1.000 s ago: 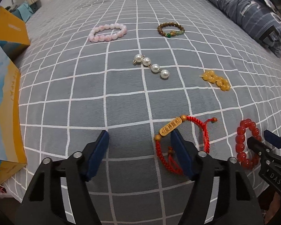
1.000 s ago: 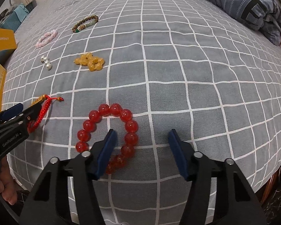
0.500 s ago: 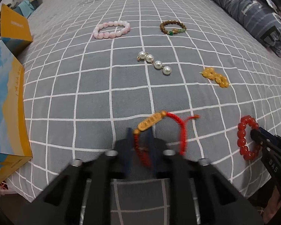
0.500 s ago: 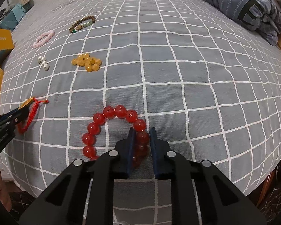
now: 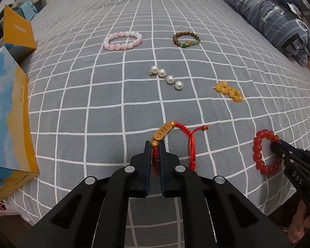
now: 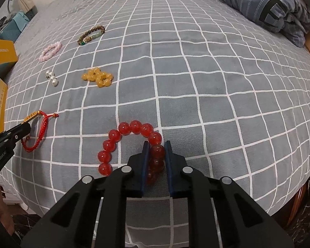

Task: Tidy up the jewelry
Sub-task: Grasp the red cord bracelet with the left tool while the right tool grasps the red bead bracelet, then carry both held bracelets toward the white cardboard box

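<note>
we've got the left gripper [image 5: 155, 144] clamped on the red woven cord bracelet [image 5: 191, 144], the right gripper [image 6: 156, 144] on the glossy red bead bracelet [image 6: 134, 128], ready to lift both.

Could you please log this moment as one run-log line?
left gripper: shut on red cord bracelet | right gripper: shut on red bead bracelet | both on bedspread

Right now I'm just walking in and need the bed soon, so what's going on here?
A person is sorting jewelry on the bed with two handheld grippers. The left gripper has closed on the red cord bracelet, the right gripper on the red bead bracelet. Both bracelets lie on the cover, not lifted. Four other pieces lie untouched farther up.
</note>
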### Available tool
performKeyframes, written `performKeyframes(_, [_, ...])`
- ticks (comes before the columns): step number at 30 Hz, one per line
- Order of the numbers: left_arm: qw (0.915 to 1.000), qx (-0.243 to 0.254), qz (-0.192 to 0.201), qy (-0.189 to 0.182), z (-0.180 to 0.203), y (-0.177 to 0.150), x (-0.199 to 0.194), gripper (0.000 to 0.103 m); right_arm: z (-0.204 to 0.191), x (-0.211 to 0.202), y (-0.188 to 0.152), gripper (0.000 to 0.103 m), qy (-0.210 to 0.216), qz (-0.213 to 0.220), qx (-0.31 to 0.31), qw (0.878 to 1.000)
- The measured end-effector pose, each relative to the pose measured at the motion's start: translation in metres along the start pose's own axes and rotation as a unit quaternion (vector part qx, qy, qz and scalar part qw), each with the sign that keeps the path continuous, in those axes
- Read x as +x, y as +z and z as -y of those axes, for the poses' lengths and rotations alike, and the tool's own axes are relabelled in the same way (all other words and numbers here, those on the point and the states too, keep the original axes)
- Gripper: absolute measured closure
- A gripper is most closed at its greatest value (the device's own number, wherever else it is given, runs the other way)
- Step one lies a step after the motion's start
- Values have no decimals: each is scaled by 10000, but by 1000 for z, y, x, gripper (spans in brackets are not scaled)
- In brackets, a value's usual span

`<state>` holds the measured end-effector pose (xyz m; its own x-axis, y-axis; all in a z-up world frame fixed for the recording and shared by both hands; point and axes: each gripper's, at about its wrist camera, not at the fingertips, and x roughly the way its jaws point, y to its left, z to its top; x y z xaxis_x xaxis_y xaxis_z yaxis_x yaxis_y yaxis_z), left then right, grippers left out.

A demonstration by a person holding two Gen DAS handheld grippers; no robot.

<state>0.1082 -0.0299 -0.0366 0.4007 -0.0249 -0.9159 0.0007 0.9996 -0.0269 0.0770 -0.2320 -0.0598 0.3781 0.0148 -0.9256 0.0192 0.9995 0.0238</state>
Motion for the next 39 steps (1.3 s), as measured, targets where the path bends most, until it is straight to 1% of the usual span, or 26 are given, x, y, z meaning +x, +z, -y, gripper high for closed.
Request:
performKeyframes(5, [9999,-44,102,-63,-3,2,-9,96,0,-7,0,90,18,85,22,10000])
performKeyframes(10, [9996,-49,232,-120,-3,4,-20,96,1,-20,0,90,44,267,95,9996])
performKeyframes(19, [9986,-16,474,-253,-3,4,-37,96,-2,-46,5,90,203,836,182,9961])
performKeyframes(22, [9976,0,626,-309,-4,3,-46,96,-4,-51,8,90,271,992,197,9945])
performKeyframes(24, [9962,78,823,-277,-3,2,-56,96,-7,-55,8,90,335,1105,180,9931])
performKeyframes(28, [9933,143,1107,-299,-4,0,-69,96,-12,-60,10,90,298,1280,167,9912])
performKeyframes(35, [9857,223,1643,-287,-9,-1,-93,96,-21,-77,15,90,376,1702,176,9845])
performKeyframes(39, [9821,182,1860,-233,-16,-2,-105,96,-31,-85,16,90,356,1917,123,9807])
